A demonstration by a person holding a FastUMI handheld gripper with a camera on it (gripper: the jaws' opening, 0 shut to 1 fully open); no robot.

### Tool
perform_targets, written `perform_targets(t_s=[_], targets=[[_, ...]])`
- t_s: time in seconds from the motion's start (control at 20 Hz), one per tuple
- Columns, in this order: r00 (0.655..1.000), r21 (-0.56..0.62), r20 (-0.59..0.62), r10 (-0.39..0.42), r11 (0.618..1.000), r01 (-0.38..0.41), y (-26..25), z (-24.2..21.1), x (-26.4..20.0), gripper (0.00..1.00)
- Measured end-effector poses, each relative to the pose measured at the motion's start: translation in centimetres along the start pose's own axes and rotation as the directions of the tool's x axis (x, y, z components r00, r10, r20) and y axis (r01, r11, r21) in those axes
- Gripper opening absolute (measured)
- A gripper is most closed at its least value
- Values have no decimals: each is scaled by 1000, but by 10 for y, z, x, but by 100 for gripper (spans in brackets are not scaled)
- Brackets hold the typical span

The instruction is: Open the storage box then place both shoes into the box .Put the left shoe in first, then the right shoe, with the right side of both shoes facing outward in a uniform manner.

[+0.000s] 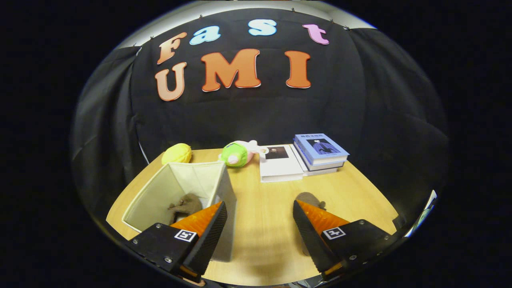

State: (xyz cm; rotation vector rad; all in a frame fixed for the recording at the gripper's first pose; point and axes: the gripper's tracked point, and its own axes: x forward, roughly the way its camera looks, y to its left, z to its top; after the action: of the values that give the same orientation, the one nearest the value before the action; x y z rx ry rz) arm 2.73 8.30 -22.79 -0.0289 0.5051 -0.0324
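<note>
Fingers spread wide and holding nothing, the gripper hangs above the near edge of the wooden bench, tilted down over its bare middle. The storage box, a pale fabric bin already open at the top, stands at the bench's left side, its near corner just beside the left finger. One brown shoe lies inside it, on the bottom. The second shoe sits on the bench at the right, mostly hidden behind the right finger, only its rounded top showing.

Judging by their look, the shoes are soft, light and matte, unlikely to slip or break; a pinch across the collar or heel should hold best, since the toe may squash. The box walls appear thin and floppy, so a knock from the fingers could push it along the bench.

Along the far edge lie a yellow plush toy, a green and pink plush toy and, toward the far right corner, a white book beside a stack of blue books.

The remaining shoe still has to go in, right side facing outward.
</note>
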Motion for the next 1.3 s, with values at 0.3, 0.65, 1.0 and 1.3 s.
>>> perform_targets(t_s=[0.3, 0.65, 1.0, 1.3], targets=[[996, 57, -23, -84, 995, 86, -76, -26, 8, 99], [983, 74, -137, -123, 988, 134, -119, -85, 33, 99], [969, 115, -208, -135, 980, 162, -137, -116, 64, 99], [965, 131, -236, -114, 980, 148, -137, -124, 83, 83]])
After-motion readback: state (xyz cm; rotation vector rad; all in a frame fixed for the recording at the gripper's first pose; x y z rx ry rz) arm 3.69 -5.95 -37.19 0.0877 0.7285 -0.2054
